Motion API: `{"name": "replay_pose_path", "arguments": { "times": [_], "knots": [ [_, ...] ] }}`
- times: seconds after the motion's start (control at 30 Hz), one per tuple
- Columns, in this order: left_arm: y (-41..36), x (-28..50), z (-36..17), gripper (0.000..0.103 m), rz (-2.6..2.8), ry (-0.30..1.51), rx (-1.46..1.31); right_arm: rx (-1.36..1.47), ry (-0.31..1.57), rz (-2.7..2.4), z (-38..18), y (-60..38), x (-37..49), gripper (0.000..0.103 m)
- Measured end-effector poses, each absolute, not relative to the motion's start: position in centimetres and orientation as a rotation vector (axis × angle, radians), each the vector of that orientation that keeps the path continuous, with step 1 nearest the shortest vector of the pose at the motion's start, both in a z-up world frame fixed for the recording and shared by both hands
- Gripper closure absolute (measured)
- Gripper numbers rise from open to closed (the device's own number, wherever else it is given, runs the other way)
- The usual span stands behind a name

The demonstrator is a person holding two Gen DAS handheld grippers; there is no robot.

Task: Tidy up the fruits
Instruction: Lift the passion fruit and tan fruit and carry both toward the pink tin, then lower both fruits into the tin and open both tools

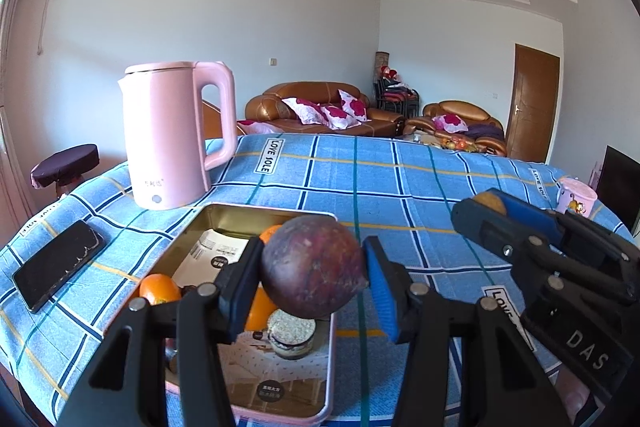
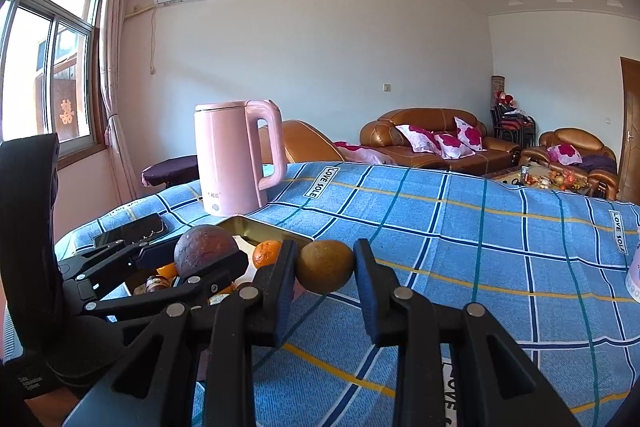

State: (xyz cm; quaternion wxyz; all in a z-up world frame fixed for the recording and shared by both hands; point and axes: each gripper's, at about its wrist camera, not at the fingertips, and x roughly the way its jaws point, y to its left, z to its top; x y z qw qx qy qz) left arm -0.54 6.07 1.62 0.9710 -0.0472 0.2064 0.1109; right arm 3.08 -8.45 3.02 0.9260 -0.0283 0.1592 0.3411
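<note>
Dark purple passion fruit (image 1: 314, 267) up in the air, pinched between the blue pads of the left gripper (image 1: 316, 277), right over the near end of the pink-rimmed metal tin (image 1: 256, 217). Down in that tin: oranges (image 1: 159, 289) along its left side, another orange (image 1: 272, 231) peeking behind the passion fruit, a small round jar (image 1: 291, 333) and a printed card (image 1: 212, 257) on the tin's floor.

Over on the right, the right gripper (image 2: 325, 267) has a brownish-green round fruit (image 2: 325, 267) clamped snugly between its two fingers, held above the blue plaid tablecloth (image 2: 460, 247), just right of the tin. From this side, the left gripper (image 2: 206, 259) shows with its purple load, an orange (image 2: 267, 253) beside it.

Behind the tin stands a pink electric kettle (image 1: 172, 135), handle facing right. A black phone (image 1: 58, 269) lies flat on the cloth to the tin's left. A pink cartoon cup (image 1: 576, 197) sits at the far right edge of the table.
</note>
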Motion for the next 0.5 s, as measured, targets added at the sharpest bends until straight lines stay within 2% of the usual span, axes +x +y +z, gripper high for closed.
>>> {"name": "replay_pose_path", "arguments": {
  "times": [0.5],
  "knots": [
    [9.1,-1.7,1.4,0.051,0.303,0.437,-0.108,-0.097,0.310,0.776,4.0,-4.9,2.5,0.072]
  ]
}}
